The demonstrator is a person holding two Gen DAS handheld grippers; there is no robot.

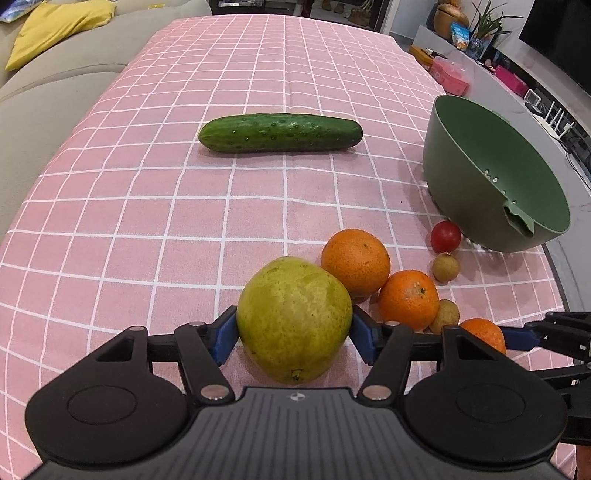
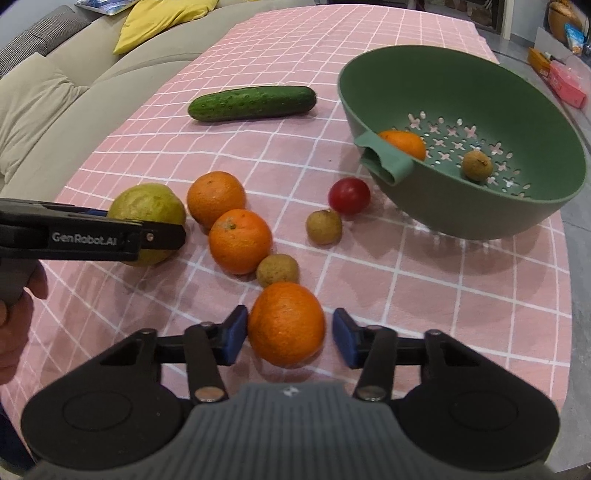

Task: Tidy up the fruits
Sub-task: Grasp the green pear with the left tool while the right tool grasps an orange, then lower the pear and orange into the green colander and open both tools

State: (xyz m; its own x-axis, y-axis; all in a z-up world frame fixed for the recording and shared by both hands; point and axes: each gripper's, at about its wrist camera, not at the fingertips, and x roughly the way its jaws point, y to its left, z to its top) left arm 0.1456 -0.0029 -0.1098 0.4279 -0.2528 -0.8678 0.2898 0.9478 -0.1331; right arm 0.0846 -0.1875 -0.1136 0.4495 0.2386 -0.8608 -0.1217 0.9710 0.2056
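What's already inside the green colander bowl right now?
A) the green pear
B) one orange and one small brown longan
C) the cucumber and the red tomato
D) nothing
B: the right wrist view shows an orange and a small brown longan lying on the perforated floor of the green colander bowl, while the cucumber, red tomato and green pear are outside it.

Pink checked tablecloth (image 1: 147, 221), beige sofa (image 1: 55, 92) with yellow cushion (image 1: 55, 26) behind

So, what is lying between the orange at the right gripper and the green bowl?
In the right wrist view, only bare pink tablecloth lies between the orange and the green bowl. The tomato and the longans sit left of that stretch.
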